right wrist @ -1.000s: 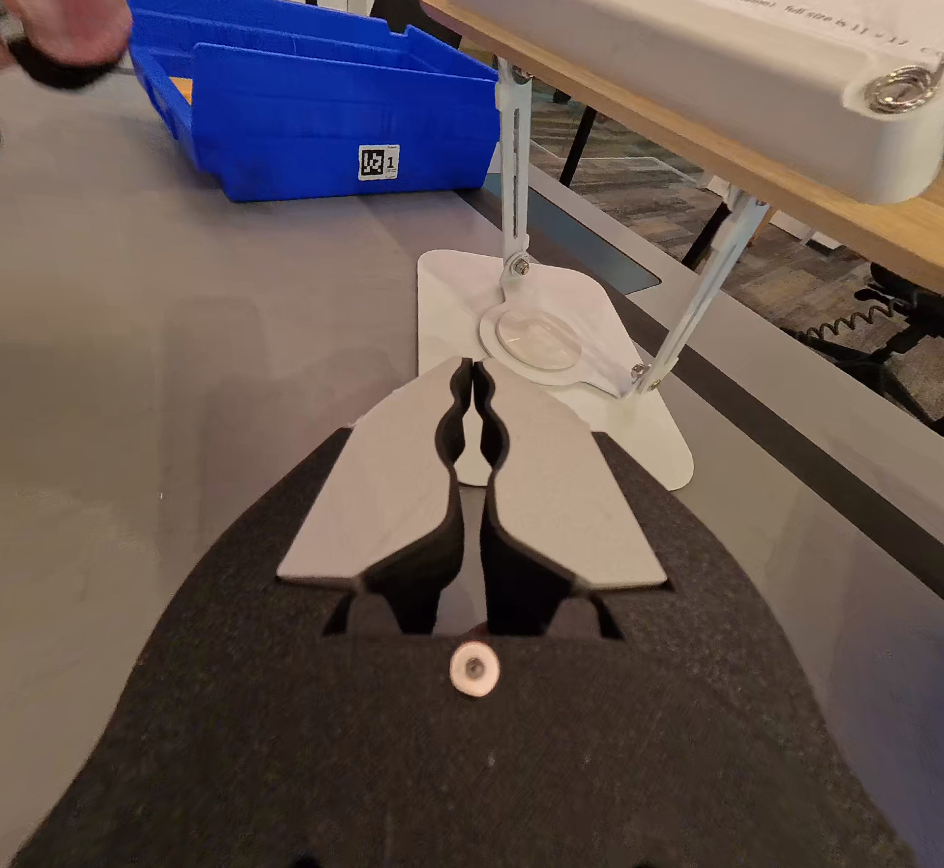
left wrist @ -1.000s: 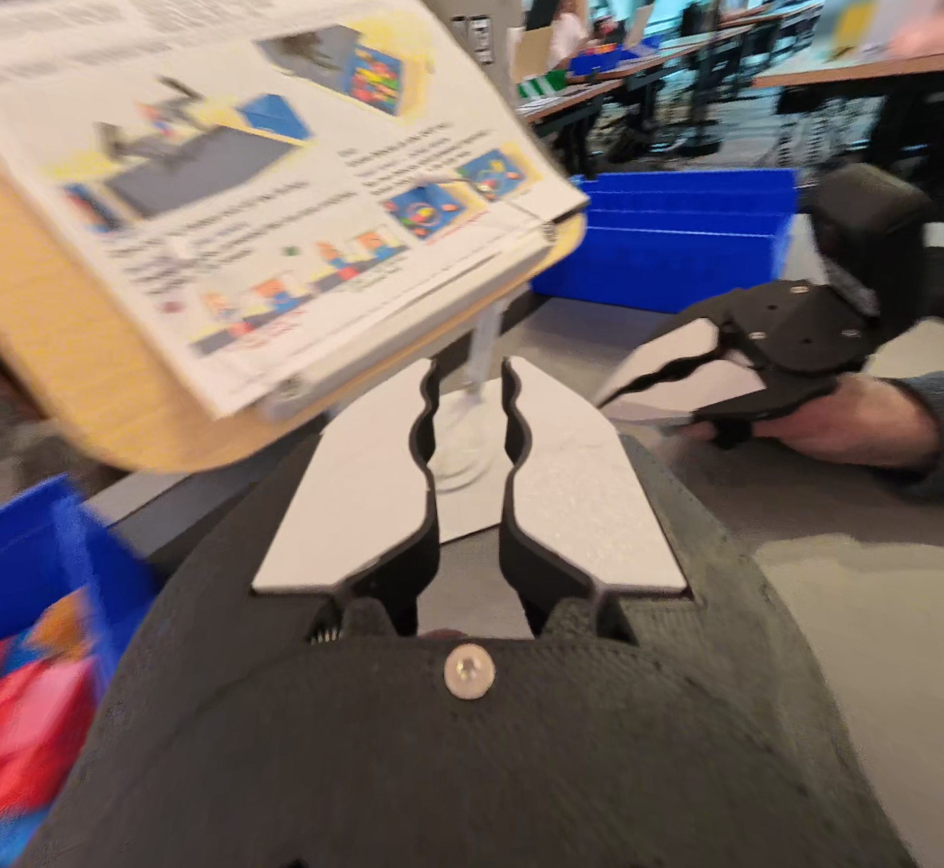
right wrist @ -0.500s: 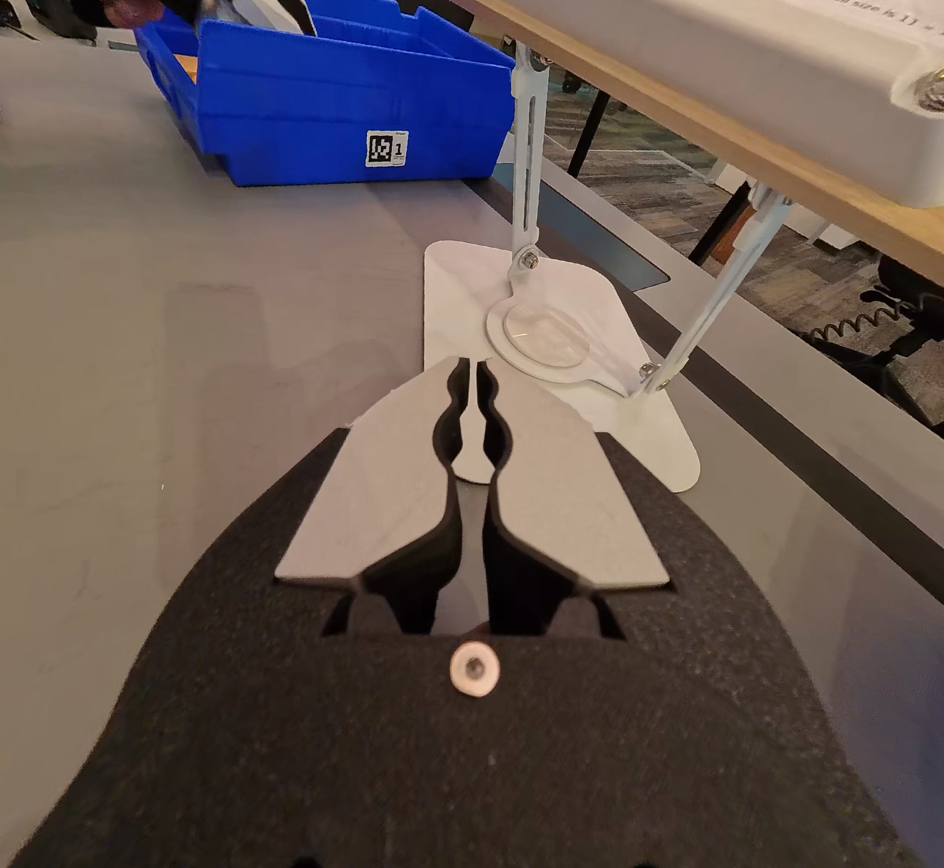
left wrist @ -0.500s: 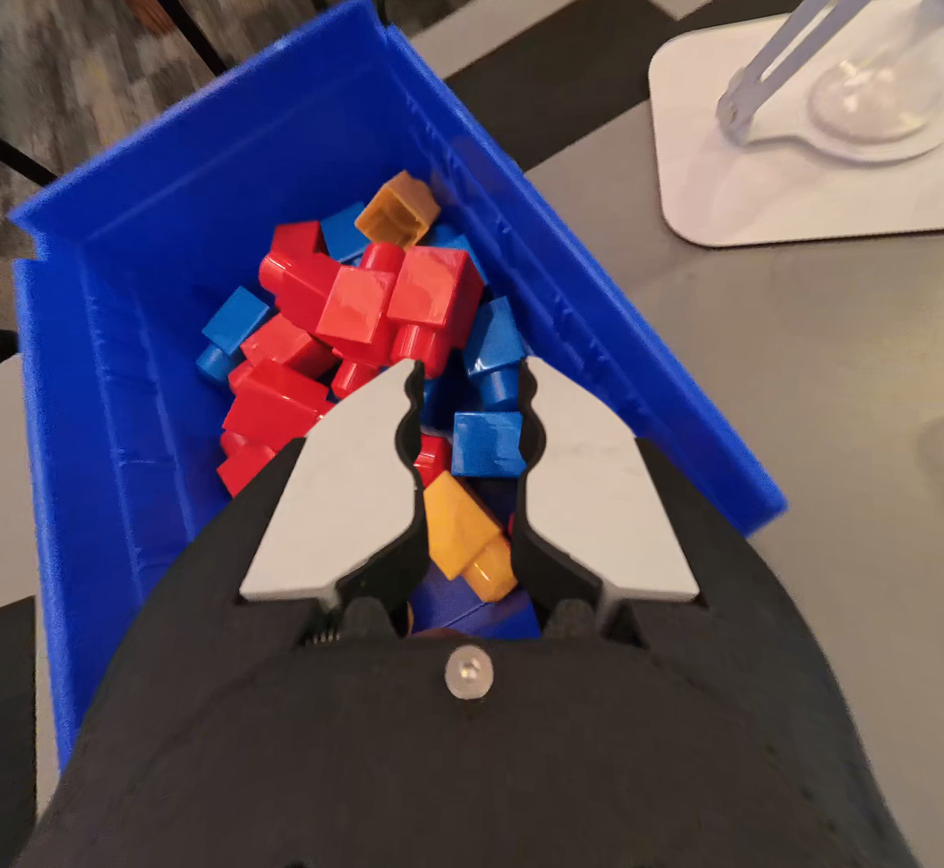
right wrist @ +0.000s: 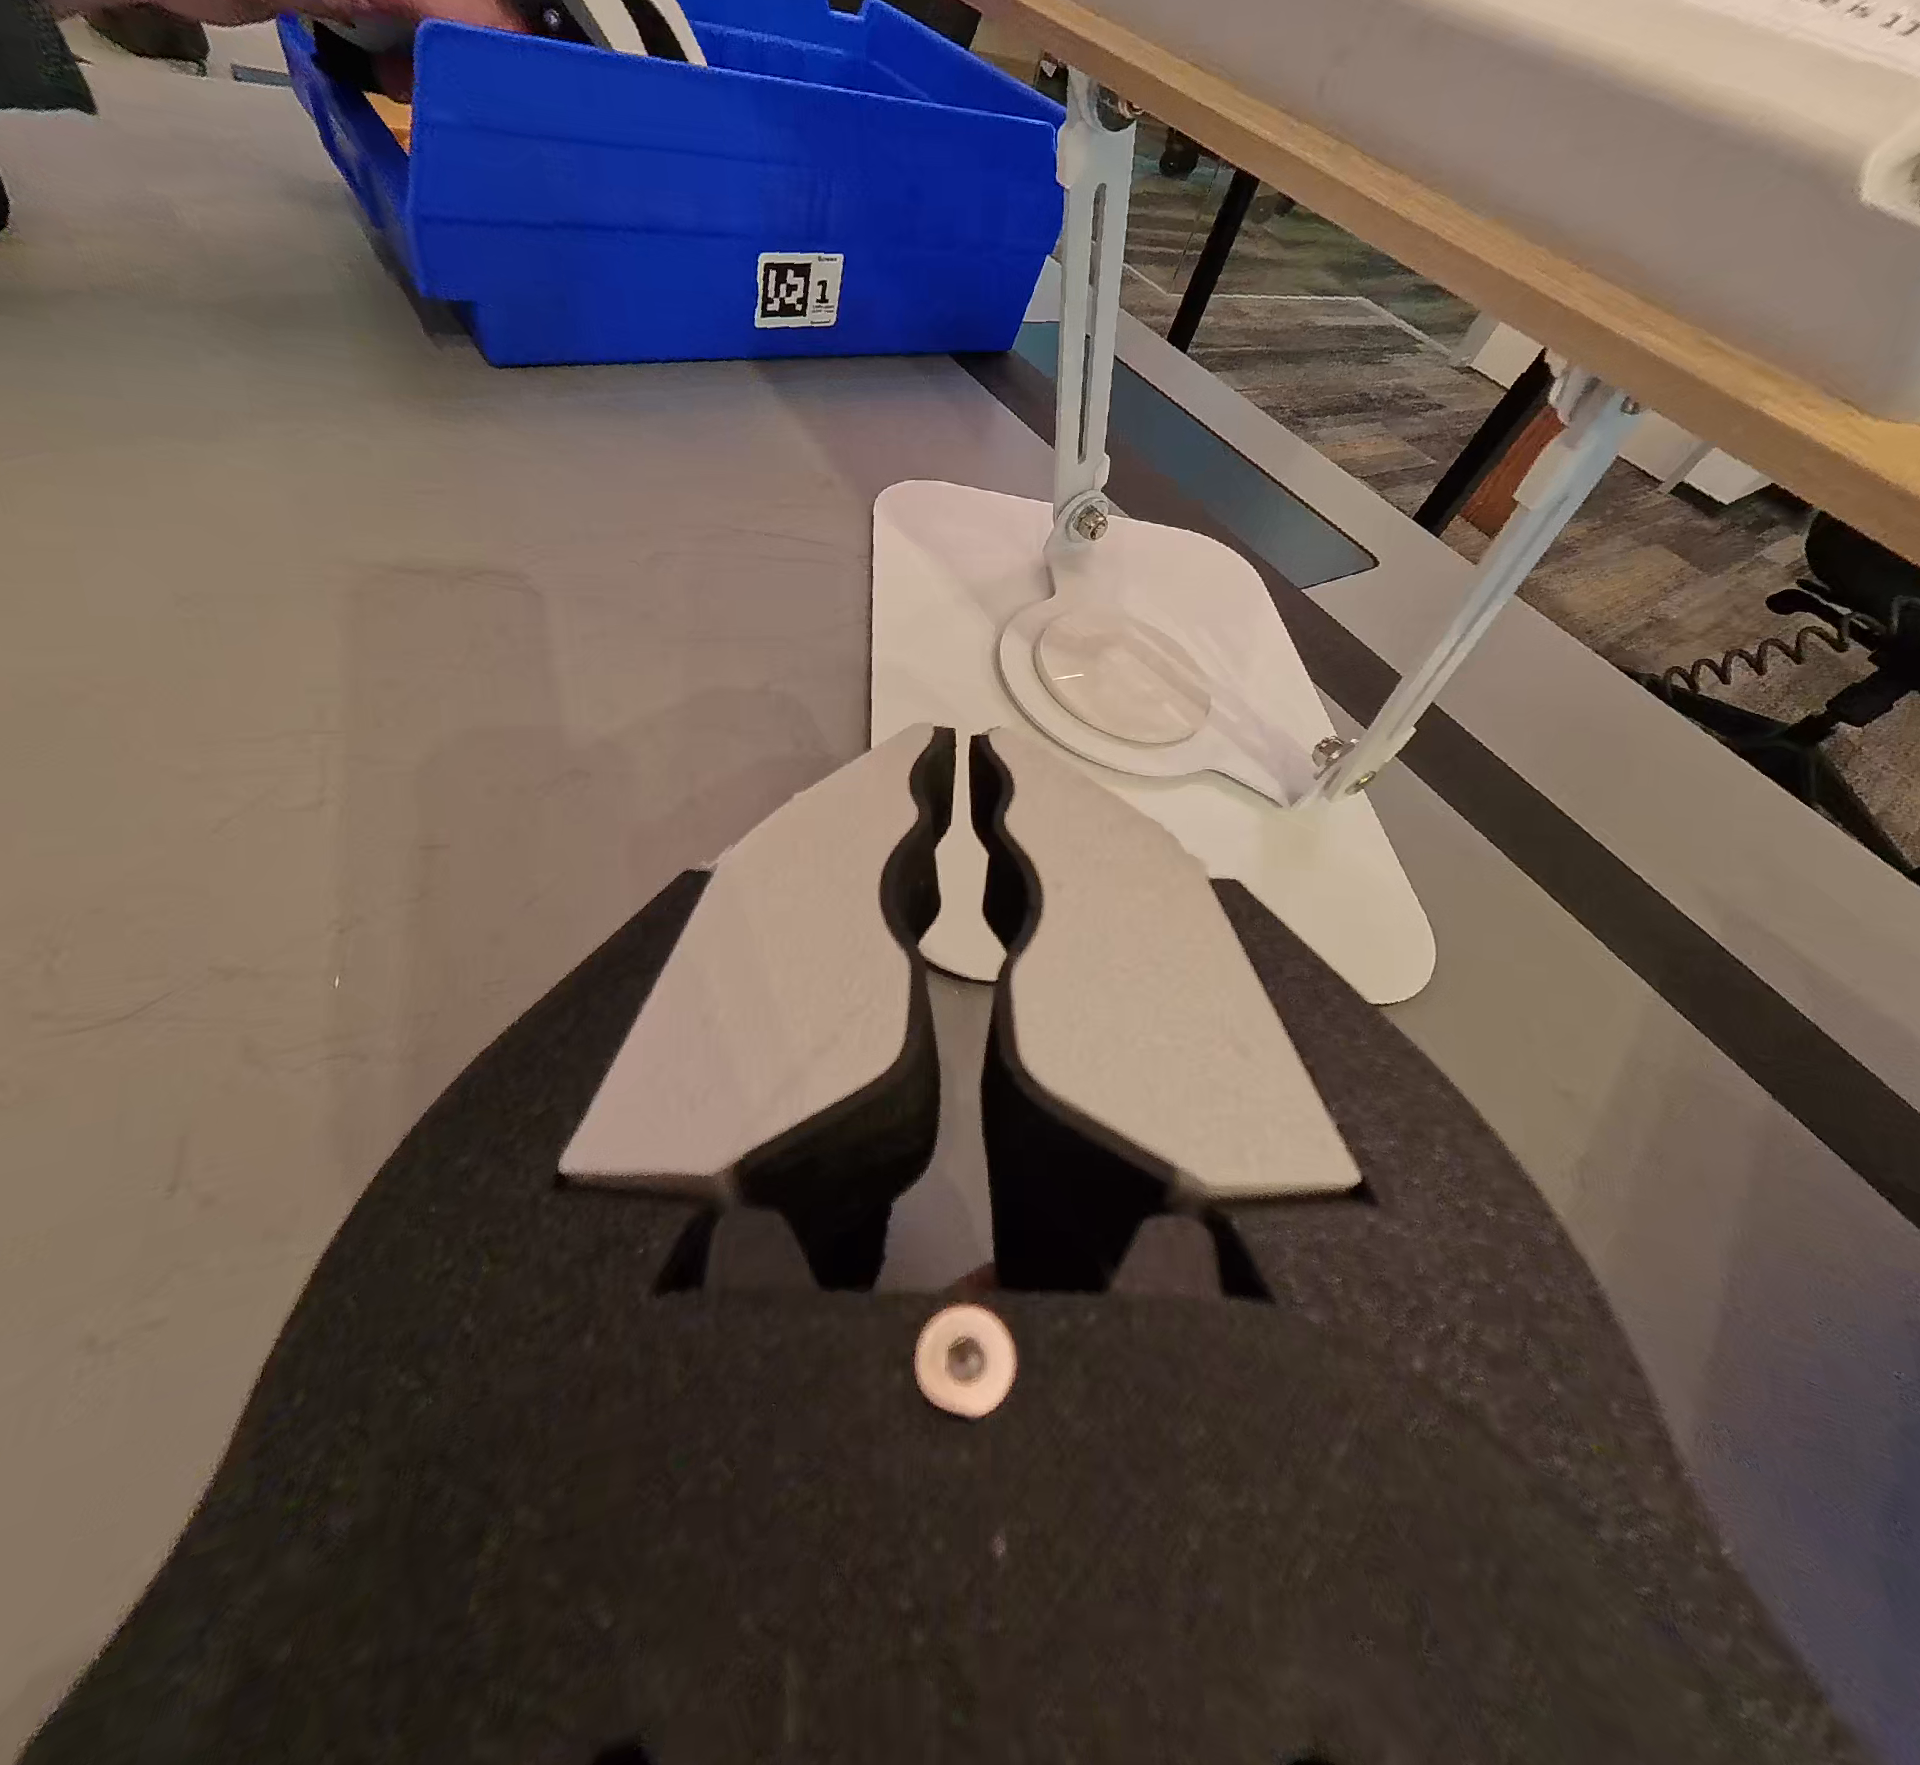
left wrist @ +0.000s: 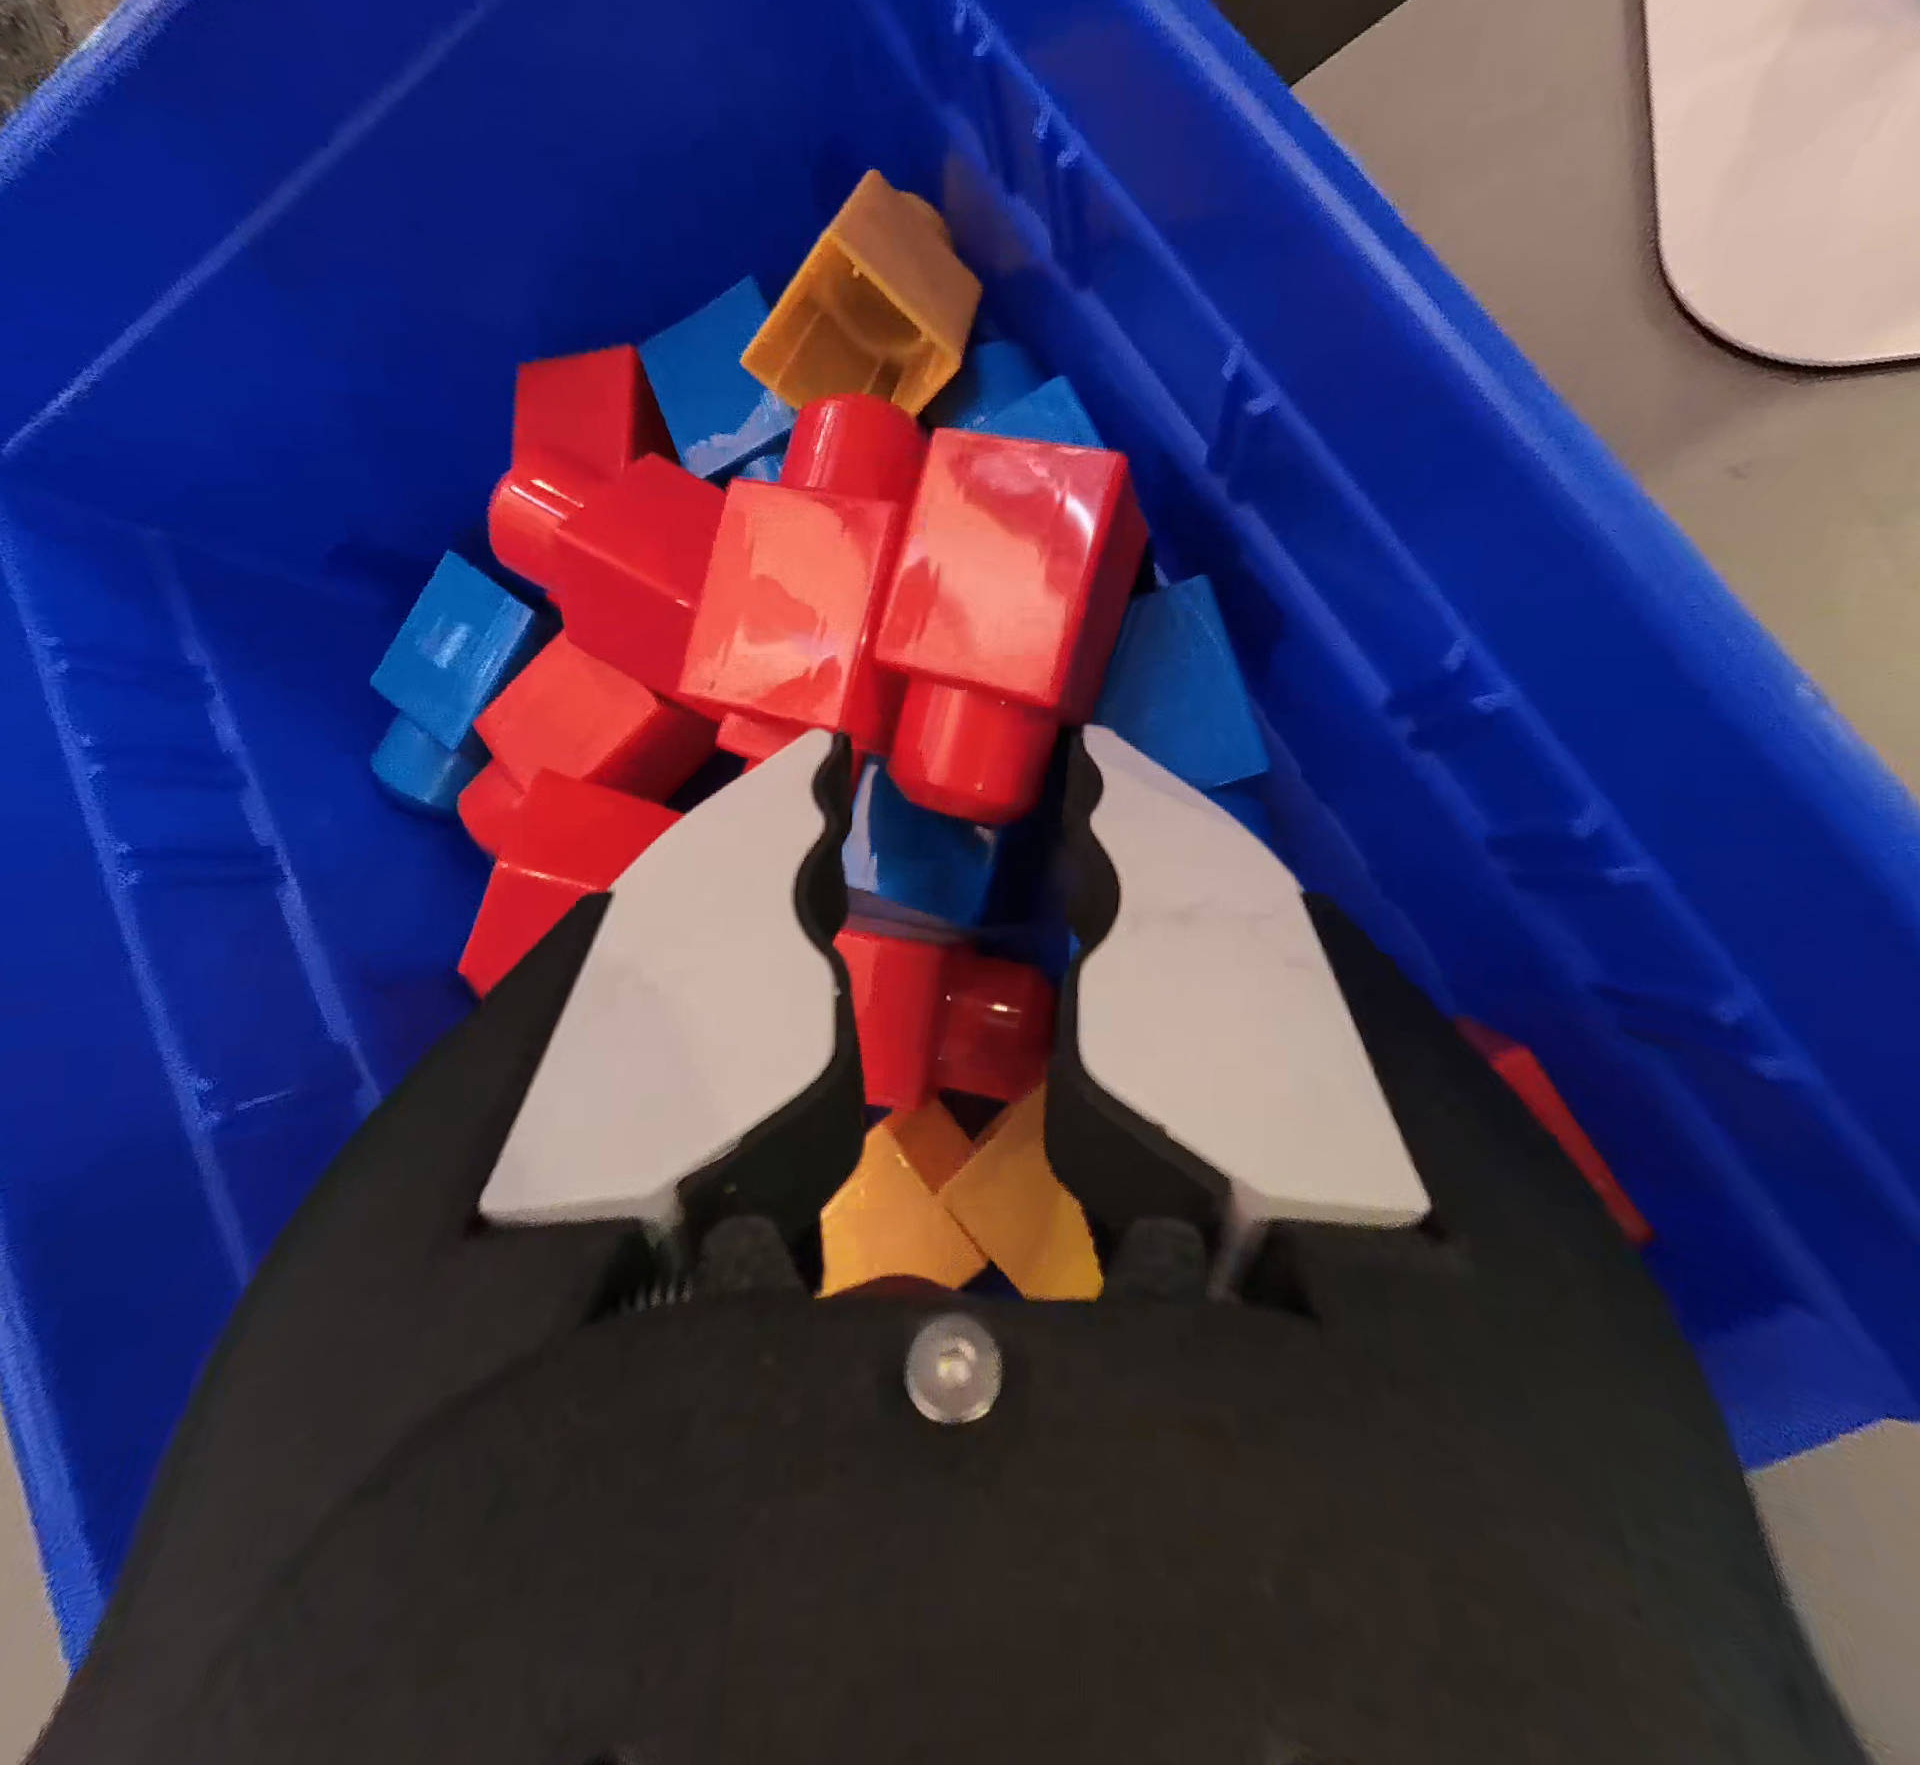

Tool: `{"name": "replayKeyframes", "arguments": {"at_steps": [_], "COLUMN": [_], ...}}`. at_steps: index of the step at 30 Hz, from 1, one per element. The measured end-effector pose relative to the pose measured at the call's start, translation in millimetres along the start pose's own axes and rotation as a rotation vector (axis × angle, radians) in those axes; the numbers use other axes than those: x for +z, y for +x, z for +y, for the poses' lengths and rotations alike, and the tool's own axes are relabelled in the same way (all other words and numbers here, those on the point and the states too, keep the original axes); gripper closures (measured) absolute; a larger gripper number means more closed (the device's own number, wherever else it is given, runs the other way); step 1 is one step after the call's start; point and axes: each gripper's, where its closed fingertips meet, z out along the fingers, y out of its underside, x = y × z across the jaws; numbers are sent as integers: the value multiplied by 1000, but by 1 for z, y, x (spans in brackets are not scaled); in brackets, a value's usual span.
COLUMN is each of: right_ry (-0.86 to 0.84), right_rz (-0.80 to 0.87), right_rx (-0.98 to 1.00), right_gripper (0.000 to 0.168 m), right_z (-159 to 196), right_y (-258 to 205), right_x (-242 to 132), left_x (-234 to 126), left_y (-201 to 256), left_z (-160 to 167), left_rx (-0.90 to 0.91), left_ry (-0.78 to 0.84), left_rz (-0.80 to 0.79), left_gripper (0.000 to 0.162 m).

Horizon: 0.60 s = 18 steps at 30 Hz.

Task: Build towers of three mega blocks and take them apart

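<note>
Left wrist view: left claw [left wrist: 951, 759] angled down into blue bin [left wrist: 312, 281], parted, empty, over blocks [left wrist: 894, 572].

Bright even light, glossy glare, edge blur

The left hand-held gripper [left wrist: 951, 754] points steeply downward, its two fingers spread apart with nothing clamped between them. The right hand-held gripper [right wrist: 961, 739] lies nearly level, fingers almost together with only a narrow slit between, holding nothing.

Blocks [left wrist: 894, 593] piled in bin [left wrist: 260, 281]; bin on table [right wrist: 312, 676], stand base [right wrist: 1143, 728] to its right.
</note>
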Motion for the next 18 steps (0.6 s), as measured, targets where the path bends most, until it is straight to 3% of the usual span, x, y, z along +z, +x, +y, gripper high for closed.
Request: {"name": "replayKeyframes", "arguments": {"at_steps": [4,11,18], "right_ry": [0,-1,40], "right_rz": [-1,-5,-35], "right_rx": [1,-1,-7], "right_gripper": [166,166,152], "right_z": [0,0,-6], "right_y": [0,-1,-7], "right_x": [0,0,-2], "left_x": [3,-6,-72], "left_y": [9,7,1], "left_z": [-2,5,6], "left_rx": [14,54,179], "left_ry": [-14,-58,-120], "left_rz": [46,43,-27], "left_gripper": [133,133,133]}}
